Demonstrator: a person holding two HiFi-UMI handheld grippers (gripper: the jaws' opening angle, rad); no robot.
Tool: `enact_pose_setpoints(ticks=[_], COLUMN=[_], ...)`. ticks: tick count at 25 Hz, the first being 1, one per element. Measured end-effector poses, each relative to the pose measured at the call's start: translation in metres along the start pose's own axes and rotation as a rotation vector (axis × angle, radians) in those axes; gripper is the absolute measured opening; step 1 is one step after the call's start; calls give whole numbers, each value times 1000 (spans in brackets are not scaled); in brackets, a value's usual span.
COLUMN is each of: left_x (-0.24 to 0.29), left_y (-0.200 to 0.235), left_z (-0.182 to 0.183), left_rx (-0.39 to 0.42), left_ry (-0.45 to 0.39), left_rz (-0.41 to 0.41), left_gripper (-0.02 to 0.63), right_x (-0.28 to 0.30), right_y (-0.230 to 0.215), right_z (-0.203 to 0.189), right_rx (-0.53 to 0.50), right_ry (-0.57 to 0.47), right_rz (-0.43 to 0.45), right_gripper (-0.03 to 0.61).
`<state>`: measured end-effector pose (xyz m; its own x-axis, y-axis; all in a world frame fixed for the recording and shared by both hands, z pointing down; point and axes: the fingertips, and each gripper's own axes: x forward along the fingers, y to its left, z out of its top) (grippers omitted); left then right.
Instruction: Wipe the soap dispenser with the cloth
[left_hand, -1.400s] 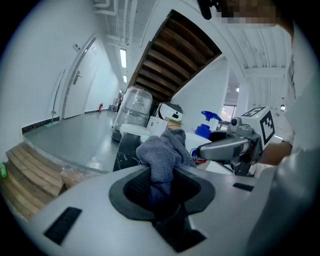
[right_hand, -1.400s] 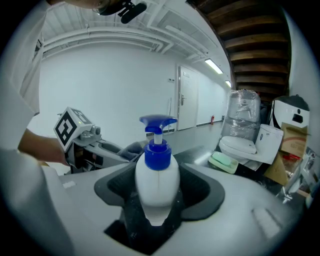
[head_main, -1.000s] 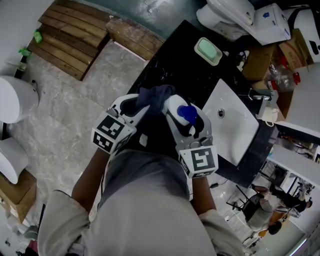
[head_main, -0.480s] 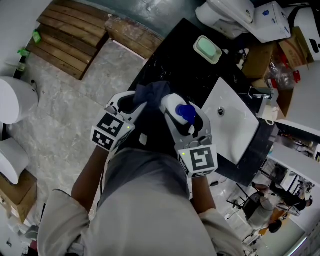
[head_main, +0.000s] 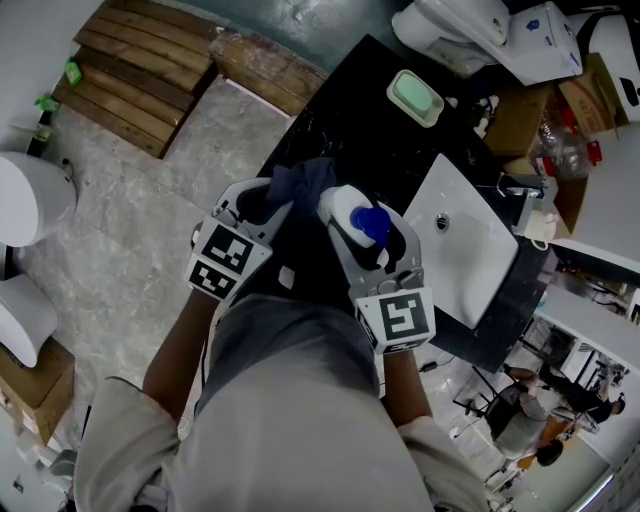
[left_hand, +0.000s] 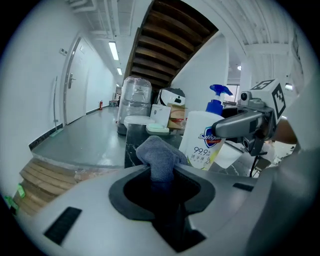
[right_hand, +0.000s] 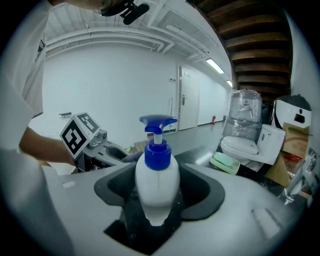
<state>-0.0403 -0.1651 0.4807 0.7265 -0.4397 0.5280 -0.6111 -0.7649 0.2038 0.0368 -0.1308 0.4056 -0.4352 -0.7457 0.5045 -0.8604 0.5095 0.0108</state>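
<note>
Head view shows my right gripper (head_main: 368, 232) clamped around the white plastic soap dispenser with a blue pump (head_main: 345, 208), steadying it above the black counter (head_main: 350, 110), I judge, so my left gripper (head_main: 270, 202), pinching the blue-grey cloth (head_main: 305, 180) beside it, can rub its side.

The soap dispenser (right_hand: 157, 182) is a white bottle with a blue pump and collar, held upright by its body between the jaws of the right gripper (head_main: 352, 222). The cloth (left_hand: 159, 156), a bunched grey-blue rag, is pinched in the left gripper (head_main: 268, 200). Its free end pokes up just beside the bottle's labelled side.
</note>
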Motion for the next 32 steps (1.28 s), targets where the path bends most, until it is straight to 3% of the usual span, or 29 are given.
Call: enact_pose_setpoints(ticks=[32], left_x=[-13], left_y=[-40], left_z=[40], left_rx=[42], left_ry=[-113], left_rz=[-107], left_gripper=[101], right_x=[2], right_y=[0], right_z=[1], right_rx=[6], right_ry=[-12], right_rz=[0], right_gripper=[250])
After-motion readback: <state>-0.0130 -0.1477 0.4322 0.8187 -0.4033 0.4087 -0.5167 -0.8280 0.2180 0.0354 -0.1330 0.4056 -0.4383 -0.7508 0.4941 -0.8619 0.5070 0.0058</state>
